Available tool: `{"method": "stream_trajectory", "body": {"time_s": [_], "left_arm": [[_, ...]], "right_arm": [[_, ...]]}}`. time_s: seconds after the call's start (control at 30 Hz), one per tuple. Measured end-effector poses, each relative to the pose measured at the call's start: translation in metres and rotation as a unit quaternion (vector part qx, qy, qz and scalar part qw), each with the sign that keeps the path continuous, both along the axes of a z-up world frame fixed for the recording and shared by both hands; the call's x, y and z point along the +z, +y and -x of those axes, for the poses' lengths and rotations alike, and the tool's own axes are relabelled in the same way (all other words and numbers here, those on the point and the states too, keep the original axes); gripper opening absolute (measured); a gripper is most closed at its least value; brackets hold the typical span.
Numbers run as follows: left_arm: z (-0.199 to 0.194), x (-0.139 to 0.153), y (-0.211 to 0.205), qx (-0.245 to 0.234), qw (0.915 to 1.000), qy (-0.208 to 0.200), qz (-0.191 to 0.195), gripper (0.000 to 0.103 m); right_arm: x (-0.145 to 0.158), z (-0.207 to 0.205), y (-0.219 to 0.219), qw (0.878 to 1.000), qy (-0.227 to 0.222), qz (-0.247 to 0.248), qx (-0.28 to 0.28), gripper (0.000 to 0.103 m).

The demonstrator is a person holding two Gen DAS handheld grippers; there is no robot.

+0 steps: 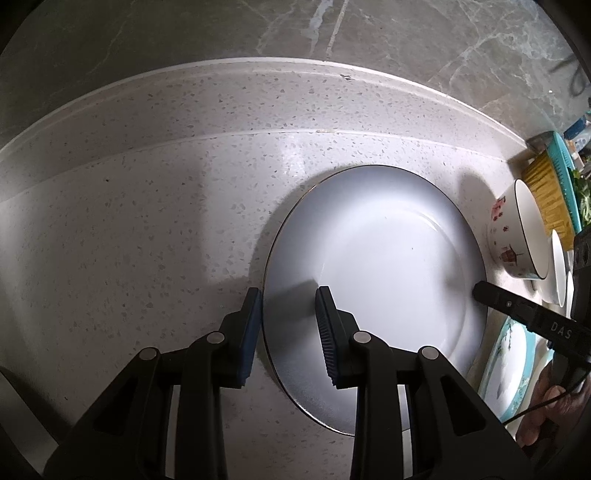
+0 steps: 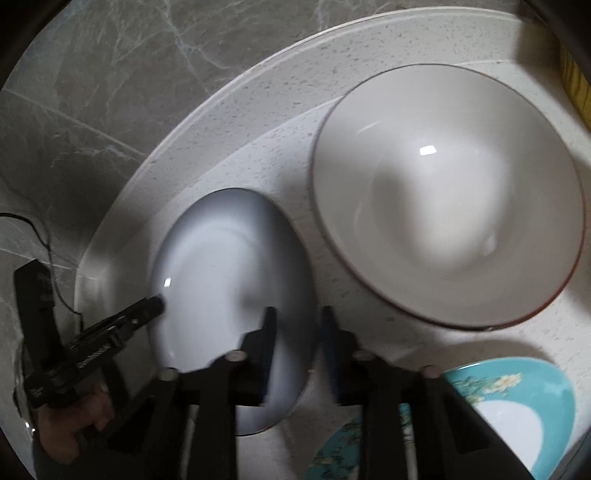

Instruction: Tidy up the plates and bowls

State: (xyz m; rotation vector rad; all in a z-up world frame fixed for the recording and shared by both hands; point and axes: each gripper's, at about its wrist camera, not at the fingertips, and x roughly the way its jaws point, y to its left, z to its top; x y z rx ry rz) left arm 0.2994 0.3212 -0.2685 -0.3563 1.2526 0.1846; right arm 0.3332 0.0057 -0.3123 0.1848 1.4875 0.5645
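Note:
A large pale blue-white plate (image 1: 376,258) with a thin dark rim lies flat on the speckled counter (image 1: 147,206). My left gripper (image 1: 288,299) is open, its jaws astride the plate's left rim, one pad outside and one over the plate. My right gripper (image 2: 297,317) is open astride the same plate's (image 2: 229,280) right rim; one of its fingers (image 1: 487,291) shows over the plate's right edge in the left wrist view. A white bowl (image 2: 447,192) with a brown rim sits to the right. A teal-rimmed plate (image 2: 517,402) lies at the front right.
A flower-patterned bowl (image 1: 513,236) stands right of the plate, with more white dishes behind it. A yellow and a teal rack (image 1: 550,188) stand at the far right. A grey marble wall (image 1: 369,33) rises behind the counter's raised back ledge.

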Motion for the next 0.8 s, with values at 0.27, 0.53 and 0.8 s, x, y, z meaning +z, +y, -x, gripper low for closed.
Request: {"method": "stream_trajectory", "body": {"time_s": [0.27, 0.53, 0.8], "left_arm": [[-0.001, 0.001, -0.009, -0.008, 0.9999, -0.005, -0.013, 0.026], [0.006, 0.014, -0.014, -0.008, 0.9996, -0.020, -0.019, 0.026], [0.021, 0.031, -0.015, -0.005, 0.9994, -0.029, -0.021, 0.026]], "right_arm": [[0.005, 0.005, -0.002, 0.999, -0.028, 0.011, 0.015, 0.021], [0.006, 0.007, -0.004, 0.999, -0.037, 0.007, 0.017, 0.022], [0.019, 0.009, -0.011, 0.999, -0.050, 0.005, 0.022, 0.022]]}}
